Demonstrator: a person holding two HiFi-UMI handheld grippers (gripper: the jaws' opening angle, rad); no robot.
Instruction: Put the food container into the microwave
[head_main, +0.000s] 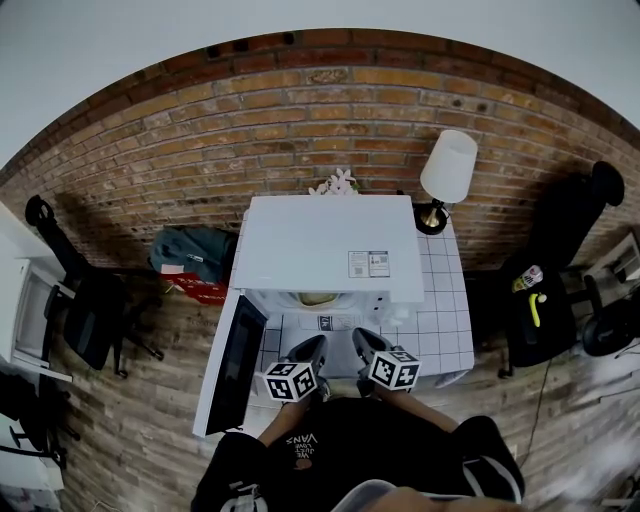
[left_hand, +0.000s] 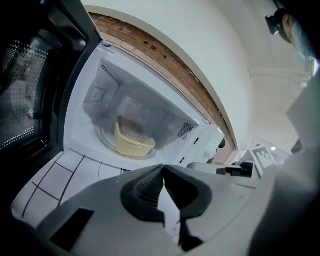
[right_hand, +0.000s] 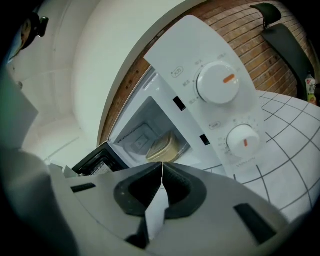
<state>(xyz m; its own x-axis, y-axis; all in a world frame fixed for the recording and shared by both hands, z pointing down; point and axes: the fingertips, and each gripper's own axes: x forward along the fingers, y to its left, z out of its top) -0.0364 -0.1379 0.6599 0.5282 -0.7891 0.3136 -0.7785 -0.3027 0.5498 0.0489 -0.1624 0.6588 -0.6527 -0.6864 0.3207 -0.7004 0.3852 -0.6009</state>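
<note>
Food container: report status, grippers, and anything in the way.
Left gripper shut, empty; right gripper shut, empty. Food container inside microwave, on turntable. Door open, nothing blocking it.

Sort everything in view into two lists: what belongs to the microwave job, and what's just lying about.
Job in hand:
food container, already inside
microwave
its open door
left hand-held gripper and right hand-held gripper, both shut and empty

Lying about:
lamp
flowers behind the microwave
grey bag on the floor
black chair
</note>
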